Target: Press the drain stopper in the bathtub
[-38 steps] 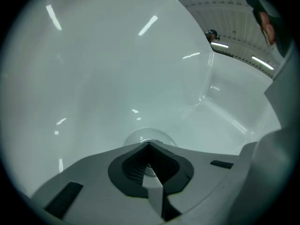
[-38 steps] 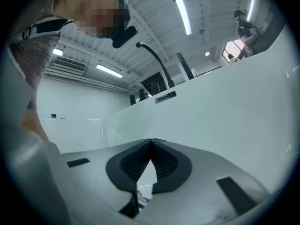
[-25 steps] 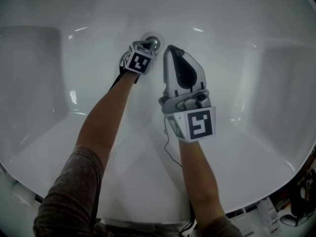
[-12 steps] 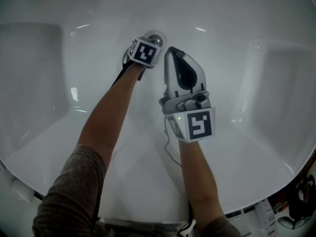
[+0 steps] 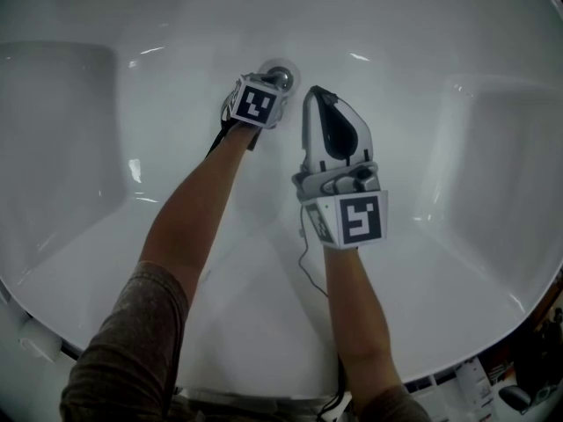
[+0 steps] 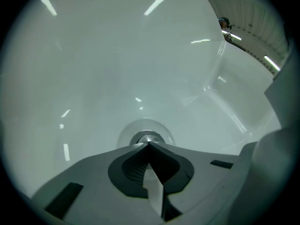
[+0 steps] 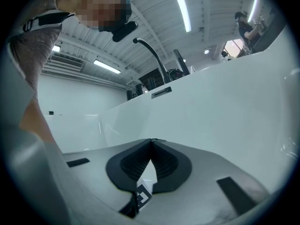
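On the floor of the bathtub [image 5: 422,51], the drain stopper [image 6: 147,138] is met by the left gripper [image 6: 149,144], jaws closed on nothing, and is best pressed squarely at its centre, while the right gripper [image 7: 151,142] is held aside, likewise closed and empty.

Round chrome drain stopper [image 5: 280,78] seated in shallow circular recess, floor of white bathtub [image 5: 413,33].
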Motion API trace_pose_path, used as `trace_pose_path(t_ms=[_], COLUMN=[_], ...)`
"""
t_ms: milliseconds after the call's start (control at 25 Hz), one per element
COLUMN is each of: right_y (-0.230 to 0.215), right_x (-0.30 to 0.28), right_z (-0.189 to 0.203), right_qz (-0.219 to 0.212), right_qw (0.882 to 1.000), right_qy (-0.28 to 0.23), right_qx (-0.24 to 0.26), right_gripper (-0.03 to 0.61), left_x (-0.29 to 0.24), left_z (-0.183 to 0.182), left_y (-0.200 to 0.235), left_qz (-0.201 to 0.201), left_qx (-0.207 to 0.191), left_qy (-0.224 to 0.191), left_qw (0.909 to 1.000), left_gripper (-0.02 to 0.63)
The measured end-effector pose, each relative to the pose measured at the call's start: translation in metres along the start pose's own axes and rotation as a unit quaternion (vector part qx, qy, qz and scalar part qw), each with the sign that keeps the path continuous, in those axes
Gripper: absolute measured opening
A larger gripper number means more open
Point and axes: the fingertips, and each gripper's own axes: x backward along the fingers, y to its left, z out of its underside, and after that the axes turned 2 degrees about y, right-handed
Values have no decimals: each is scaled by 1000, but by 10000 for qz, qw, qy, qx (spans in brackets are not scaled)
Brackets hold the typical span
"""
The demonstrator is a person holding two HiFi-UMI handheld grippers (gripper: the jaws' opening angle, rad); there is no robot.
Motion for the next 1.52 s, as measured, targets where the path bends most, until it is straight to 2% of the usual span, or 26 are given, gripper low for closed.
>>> trace_pose_path(t_ms=[200,400,520,800,960,1120,1240,1520], right_y=[1,7,14,47,59,71,85,120], right_x=[-1,10,17,26,37,47,54,72], right_z=[-3,-22,-47,-107,-139,-170,-200,-262], right_qz=[32,21,28,37,29,49,32,49], right_qw=[9999,9995,9990,9995,9995,9990,9991,9991], right_qy=[25,182,236,184,176,310,275,275], right_qx=[99,270,371,264,265,329,325,326], right_gripper=[0,0,0,0,-2,0,0,-1], left_x=[8,44,72,145,186,231,261,353], left_z=[1,4,-9,-31,-53,-62,-73,-97], left_y=[4,-3,-13,-29,-42,-55,-66,-83], left_qz=[-116,-152,-143,-128,-67,-72,18,6], left_qx=[-11,164,124,125,96,137,126,174], left_qy=[-35,41,-19,27,-132,-35,-169,-209], left_qw=[9999,9997,9998,9998,9998,9999,9998,9996], left_gripper=[0,0,0,0,0,0,0,0])
